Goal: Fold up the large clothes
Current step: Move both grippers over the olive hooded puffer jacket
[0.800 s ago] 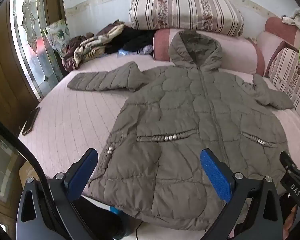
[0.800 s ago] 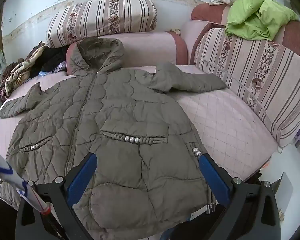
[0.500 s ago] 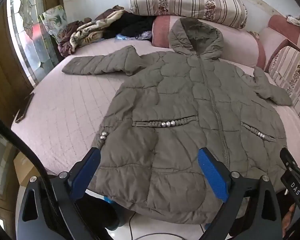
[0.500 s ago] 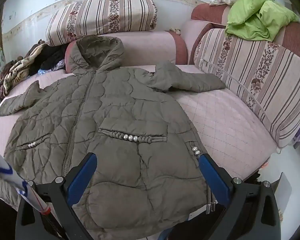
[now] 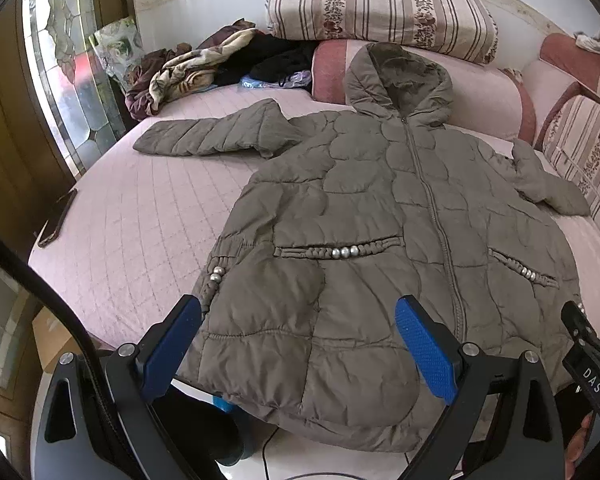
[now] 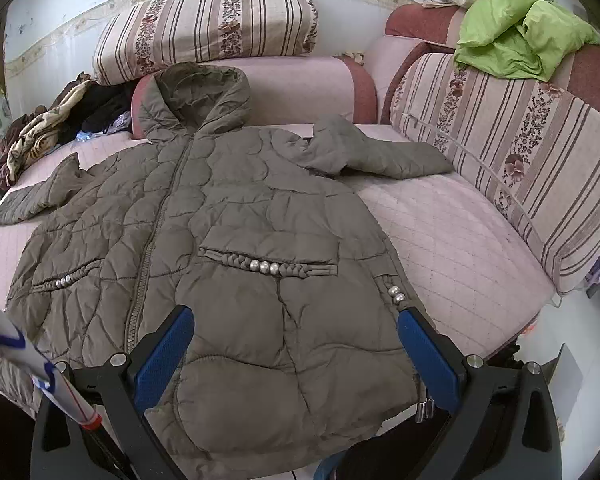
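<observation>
An olive quilted hooded coat [image 5: 372, 216] [image 6: 228, 224] lies flat and face up on a pink quilted couch seat [image 5: 140, 216], zipped, with both sleeves spread and its hood resting on the backrest. Its hem hangs over the front edge. My left gripper [image 5: 300, 344] hovers above the hem's left half, open, blue pads wide apart and empty. Over the hem's right half my right gripper [image 6: 296, 352] is likewise open and empty. Neither touches the coat.
Striped floral cushions [image 6: 204, 28] line the back and right side. A heap of clothes [image 5: 204, 68] lies at the back left, a green garment [image 6: 516, 36] on the right backrest. A dark phone [image 5: 56, 216] rests on the left edge by a glass door [image 5: 64, 64].
Both views have shifted slightly; the coat sits a little lower in the left wrist view than half a second ago. The coat itself has not moved and both grippers remain wide open.
</observation>
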`<state>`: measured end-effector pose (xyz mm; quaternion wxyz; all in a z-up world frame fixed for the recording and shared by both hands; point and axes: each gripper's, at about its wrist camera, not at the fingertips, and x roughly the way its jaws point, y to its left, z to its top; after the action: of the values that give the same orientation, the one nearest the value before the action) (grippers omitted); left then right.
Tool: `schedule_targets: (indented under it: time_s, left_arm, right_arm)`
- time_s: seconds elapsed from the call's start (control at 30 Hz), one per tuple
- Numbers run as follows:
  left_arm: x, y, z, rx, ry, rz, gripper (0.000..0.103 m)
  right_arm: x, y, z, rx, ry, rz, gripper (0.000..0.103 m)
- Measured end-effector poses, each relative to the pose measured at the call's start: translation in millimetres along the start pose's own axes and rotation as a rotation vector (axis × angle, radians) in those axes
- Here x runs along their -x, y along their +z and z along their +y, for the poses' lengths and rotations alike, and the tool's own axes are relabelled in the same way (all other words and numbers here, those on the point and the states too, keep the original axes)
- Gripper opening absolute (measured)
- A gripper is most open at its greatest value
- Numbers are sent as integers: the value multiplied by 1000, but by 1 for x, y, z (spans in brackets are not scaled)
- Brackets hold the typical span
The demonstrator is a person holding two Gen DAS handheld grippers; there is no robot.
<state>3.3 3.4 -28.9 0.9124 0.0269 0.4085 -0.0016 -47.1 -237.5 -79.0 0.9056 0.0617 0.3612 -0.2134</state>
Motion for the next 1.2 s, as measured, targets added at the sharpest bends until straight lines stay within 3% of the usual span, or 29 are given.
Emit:
schedule_targets:
  time_s: [0.37,0.57,0.7,1.0,1.2]
  left_arm:
    - [-3,-9,-9,-29,-18,12,97]
    - [-5,-11,-6,9,-50,24,97]
    - [-9,-11,-4,15,-35,48,97]
    - [-10,-6,4,-10,49,20,97]
    - [-18,0,21,21,54,48,97]
  right_arm:
    - [2,-3,0,4,-9,2,103]
    - [0,-3,-3,7,-14,11,103]
    - [-1,-3,-3,9,-17,16,103]
    - [-4,-3,-2,11,-10,29,103]
    - [-7,-2,4,19,1,33,103]
